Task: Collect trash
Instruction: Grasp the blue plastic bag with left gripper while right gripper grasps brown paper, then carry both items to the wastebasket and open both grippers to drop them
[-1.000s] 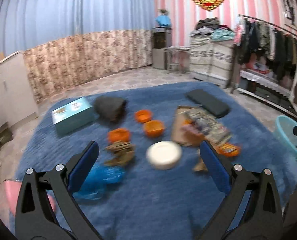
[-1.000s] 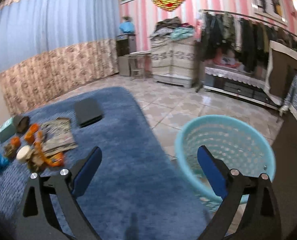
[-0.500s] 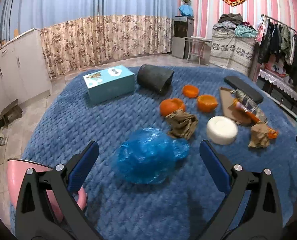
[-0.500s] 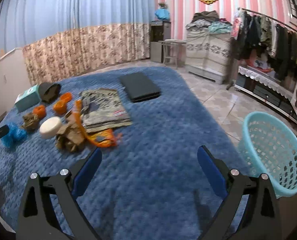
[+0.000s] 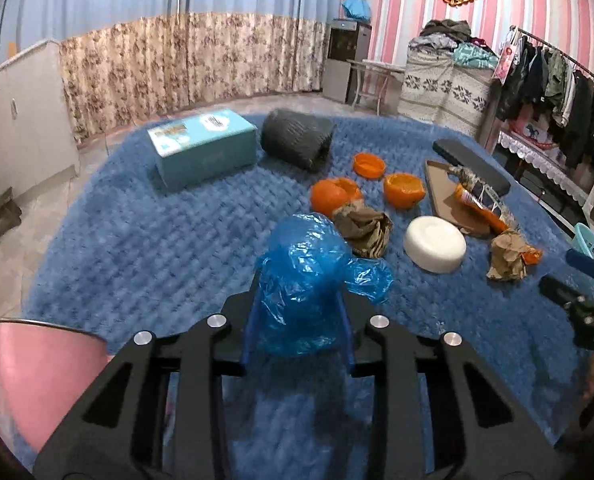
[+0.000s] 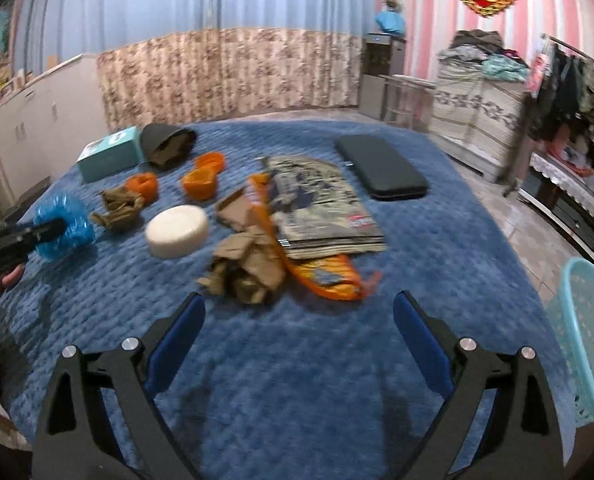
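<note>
My left gripper [image 5: 299,300] is closing on a crumpled blue plastic bag [image 5: 305,264], and its pads press the bag from both sides on the blue rug [image 5: 157,240]. The right wrist view shows the same bag [image 6: 67,216] at far left. My right gripper [image 6: 299,304] stands open and empty just above the rug, a little short of a crumpled brown paper [image 6: 249,268] and an orange wrapper [image 6: 325,276]. More trash lies beyond: another paper wad [image 5: 363,226], orange peel halves [image 5: 335,194] and a white round tub [image 5: 435,244].
A teal laundry basket [image 6: 589,340] stands on the tiled floor off the rug's right edge. On the rug lie a teal box [image 5: 203,146], a dark grey roll [image 5: 297,138], a black case [image 6: 381,166] and a magazine [image 6: 321,208]. A pink object [image 5: 37,368] sits at lower left.
My left gripper went down to the blue bag and its jaws came together on it. My right gripper swung left from the basket to the trash pile, still open.
</note>
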A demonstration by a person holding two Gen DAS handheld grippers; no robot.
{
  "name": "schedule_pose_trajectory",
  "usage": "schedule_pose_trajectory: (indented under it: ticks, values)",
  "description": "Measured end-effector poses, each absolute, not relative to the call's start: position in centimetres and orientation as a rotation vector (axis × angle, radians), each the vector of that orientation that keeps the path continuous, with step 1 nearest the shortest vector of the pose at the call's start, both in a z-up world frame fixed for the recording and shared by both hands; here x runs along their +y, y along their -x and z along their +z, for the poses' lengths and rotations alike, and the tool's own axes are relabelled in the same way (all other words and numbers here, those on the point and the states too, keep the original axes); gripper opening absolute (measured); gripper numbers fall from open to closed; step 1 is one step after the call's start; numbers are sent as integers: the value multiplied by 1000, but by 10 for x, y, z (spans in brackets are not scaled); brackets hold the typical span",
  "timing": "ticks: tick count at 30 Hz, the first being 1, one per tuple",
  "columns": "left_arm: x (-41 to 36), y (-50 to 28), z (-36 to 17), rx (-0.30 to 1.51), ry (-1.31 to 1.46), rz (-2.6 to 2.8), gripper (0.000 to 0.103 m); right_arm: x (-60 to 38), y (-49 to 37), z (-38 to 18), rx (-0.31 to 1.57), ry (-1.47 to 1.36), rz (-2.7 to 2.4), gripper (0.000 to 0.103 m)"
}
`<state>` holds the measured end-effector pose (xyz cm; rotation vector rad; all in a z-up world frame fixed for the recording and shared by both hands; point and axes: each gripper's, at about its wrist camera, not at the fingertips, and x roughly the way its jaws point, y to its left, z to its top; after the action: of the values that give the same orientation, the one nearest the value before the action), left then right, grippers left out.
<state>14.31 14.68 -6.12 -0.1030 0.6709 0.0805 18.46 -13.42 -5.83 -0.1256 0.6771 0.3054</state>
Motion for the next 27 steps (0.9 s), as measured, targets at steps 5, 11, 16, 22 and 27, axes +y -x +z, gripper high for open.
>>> schedule_pose_trajectory:
  ticks: [5,11,16,22,27]
  values:
    - [163,-131,-51,645,126,101,30,-114,-193,-68,741,142,379,71]
    - [176,-129,-49,643,156,109,30,-98,-214,-67,748,137,371,71]
    - [174,-129,-45,627,149,104,30,-97,-221,-64,744,124,368,40]
    - [161,-133,-37,615,155,85,30,-118,-203,-47,703,97,392,34]
    - [133,-139,-25,590,135,41,30,-154,-182,-26,656,82,364,34]
